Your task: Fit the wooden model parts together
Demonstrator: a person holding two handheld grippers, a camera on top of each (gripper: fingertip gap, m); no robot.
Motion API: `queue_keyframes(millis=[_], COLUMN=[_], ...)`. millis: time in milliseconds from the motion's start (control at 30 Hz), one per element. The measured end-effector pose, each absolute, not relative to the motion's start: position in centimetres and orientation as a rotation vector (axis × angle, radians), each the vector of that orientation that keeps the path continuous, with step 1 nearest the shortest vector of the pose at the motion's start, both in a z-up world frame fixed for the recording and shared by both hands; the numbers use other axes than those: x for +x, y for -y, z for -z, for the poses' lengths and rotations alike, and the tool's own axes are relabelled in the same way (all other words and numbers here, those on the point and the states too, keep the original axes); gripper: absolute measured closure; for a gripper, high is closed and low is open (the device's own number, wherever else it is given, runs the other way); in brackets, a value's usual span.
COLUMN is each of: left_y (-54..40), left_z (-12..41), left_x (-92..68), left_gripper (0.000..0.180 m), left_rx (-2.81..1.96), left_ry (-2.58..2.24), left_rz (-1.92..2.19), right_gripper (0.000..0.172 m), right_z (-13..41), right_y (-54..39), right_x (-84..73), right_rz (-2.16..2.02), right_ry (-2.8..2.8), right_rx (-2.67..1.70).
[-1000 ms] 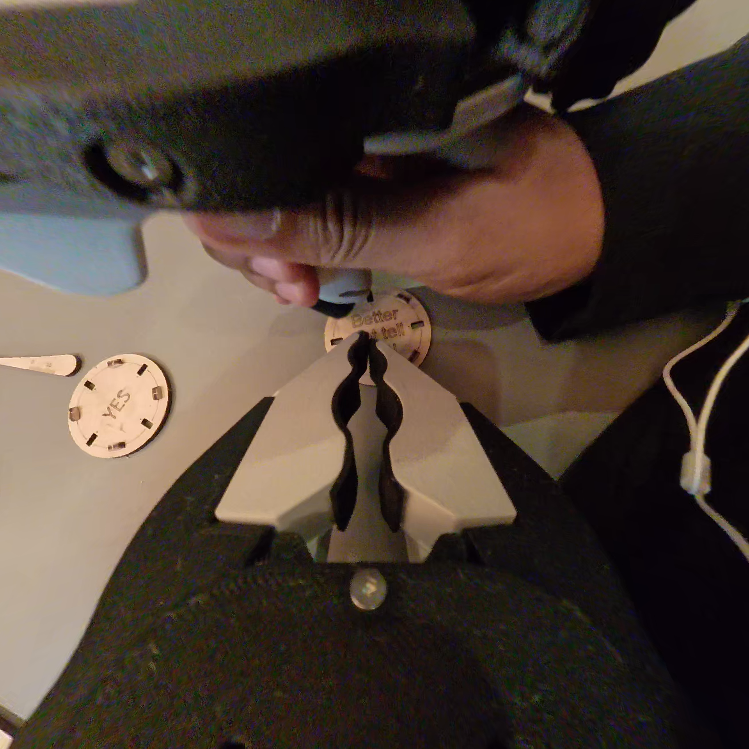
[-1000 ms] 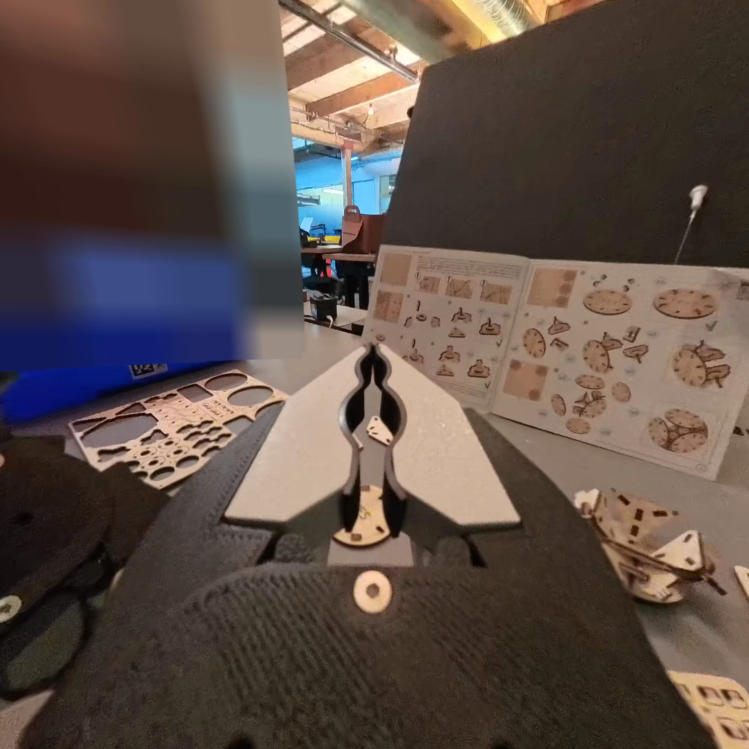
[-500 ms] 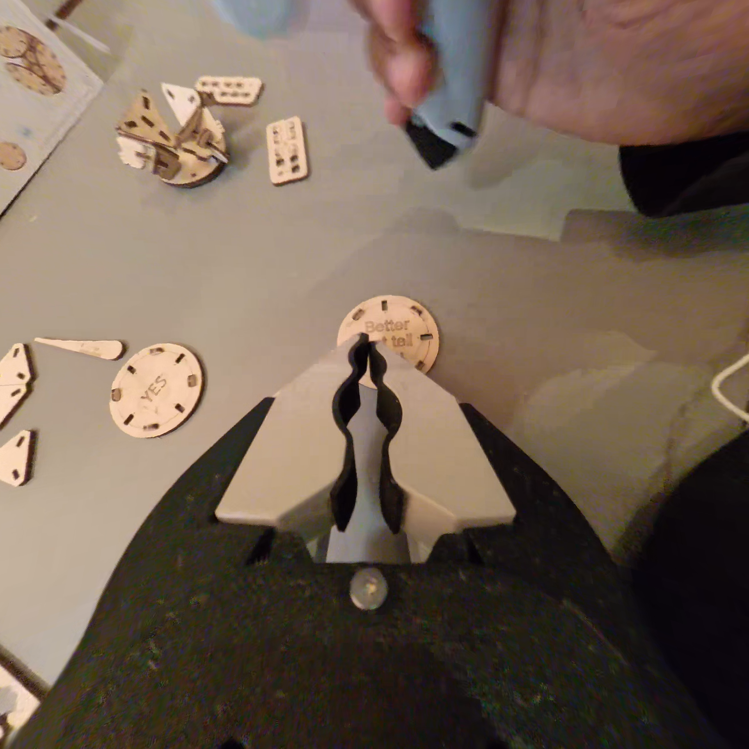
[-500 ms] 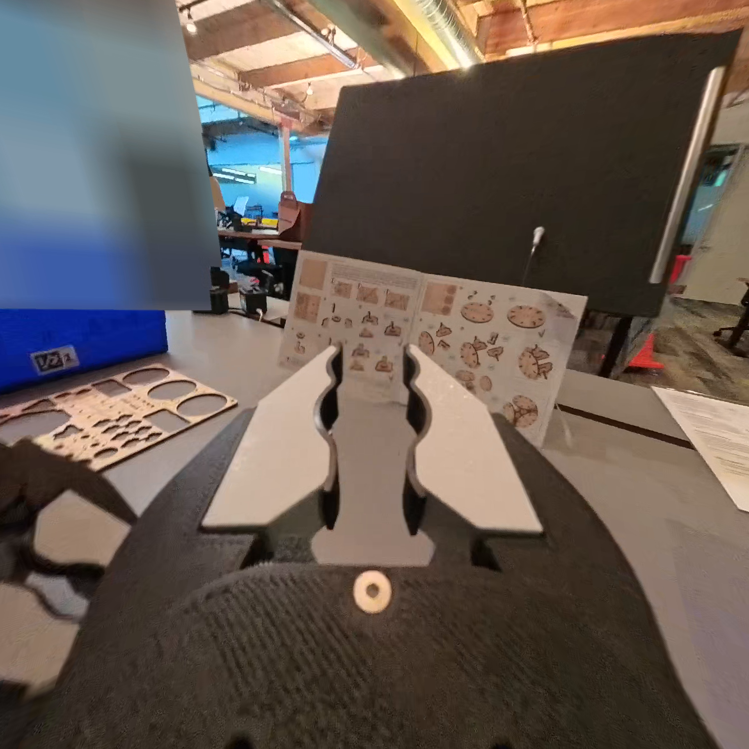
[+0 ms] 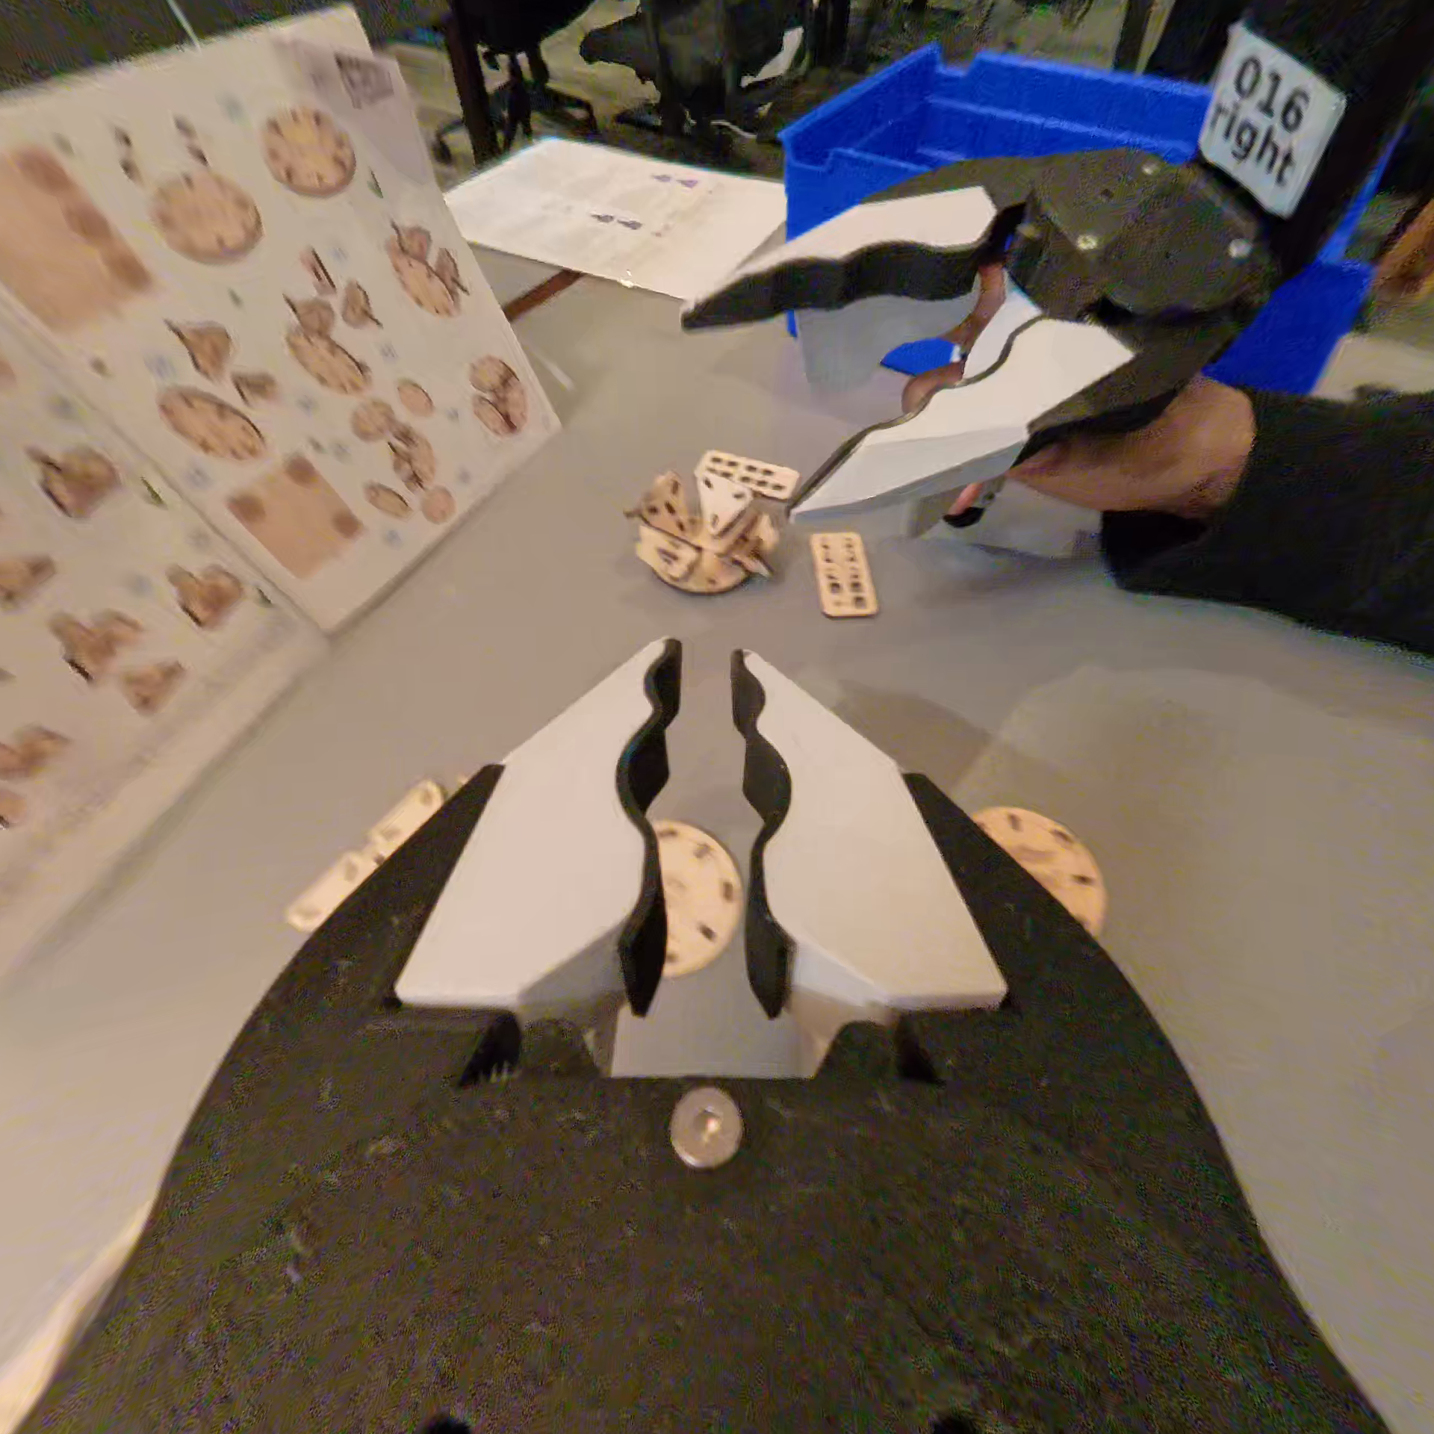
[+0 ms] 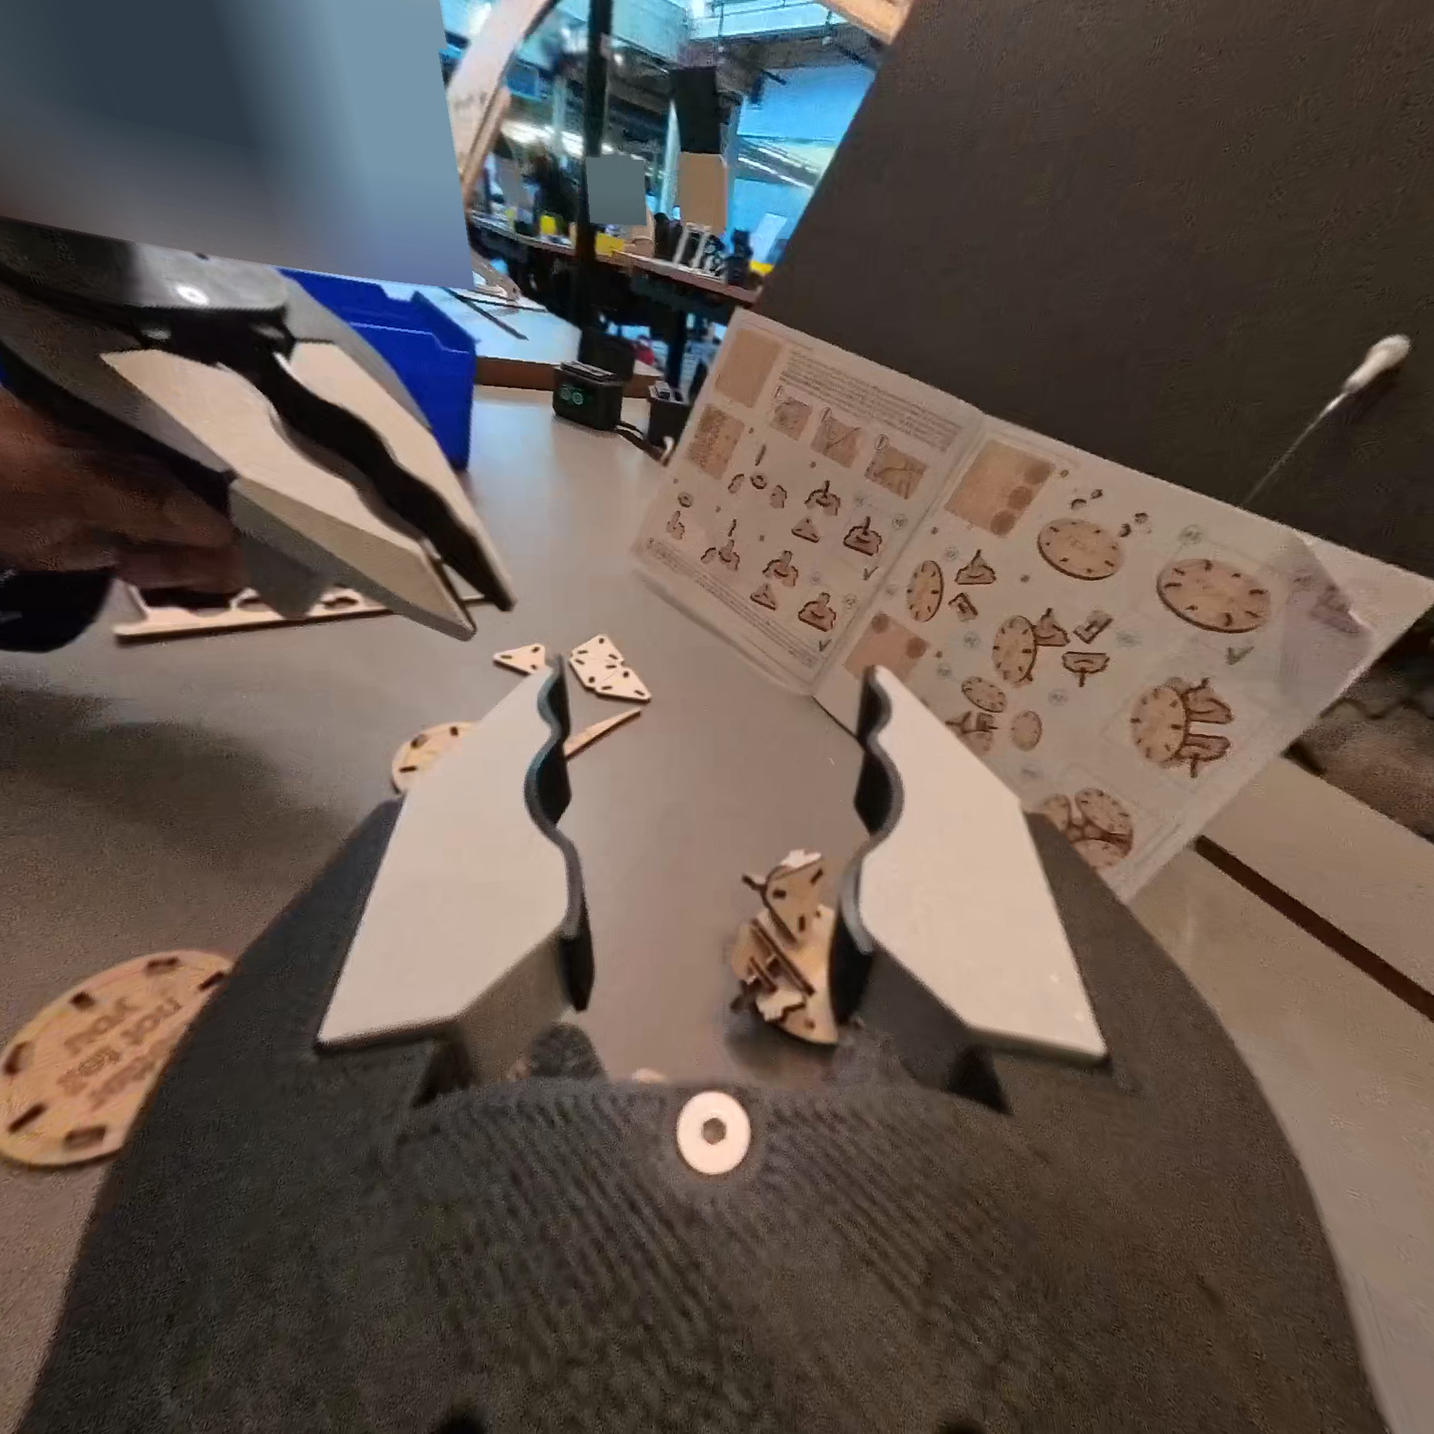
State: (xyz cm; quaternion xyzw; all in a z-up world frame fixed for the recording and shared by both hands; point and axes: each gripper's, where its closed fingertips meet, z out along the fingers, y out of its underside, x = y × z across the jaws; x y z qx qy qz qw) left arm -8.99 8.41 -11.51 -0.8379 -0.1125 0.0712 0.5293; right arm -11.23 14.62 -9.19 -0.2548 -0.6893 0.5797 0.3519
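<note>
Standing upright on the table (image 5: 481, 683), the wooden assembly (image 6: 784, 947) sits untouched between the wide-spread right gripper (image 6: 714, 683); left gripper (image 5: 706, 652) narrowly parted, bare.

My right claw (image 6: 710, 683), previously shut, now stands wide apart. My left claw (image 5: 706, 656) has parted slightly and lifted off the engraved disc (image 5: 1040, 861).

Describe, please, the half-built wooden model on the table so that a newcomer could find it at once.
Start at the open instruction booklet standing on the grey table; just in front of it, by the lower fingertip of the right hand-held gripper, sits the half-built model. Unlike the flat discs and slotted strip around it, its plates stand upright on a round base.
</note>
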Motion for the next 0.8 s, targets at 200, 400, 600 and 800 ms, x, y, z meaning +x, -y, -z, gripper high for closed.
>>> queue_keyframes(millis=[200, 400, 600, 800], left_y=[-10.4, -8.6, -5.6, -4.6], left_z=[10.5, 9.2, 8.1, 10.6], left_x=[-13.0, -12.6, -12.8, -11.7], left_gripper=[0.164, 0.142, 0.139, 0.138], left_rx=[-1.871, -1.833, -1.741, -1.858], left_ry=[0.280, 0.277, 0.268, 0.218], left_rz=[-0.118, -0.091, -0.075, -0.028], right_gripper=[0.110, 0.116, 0.137, 0.130], right_z=[9.5, 6.5, 4.1, 8.4], right_y=[-17.3, -19.1, -17.9, -16.0], right_x=[-10.2, -9.4, -7.3, -8.0], right_rz=[-1.795, -1.832, -2.081, -1.697], right_ry=[1.727, 1.585, 1.503, 1.782], right_rx=[-0.867, -0.797, -0.700, -0.644])
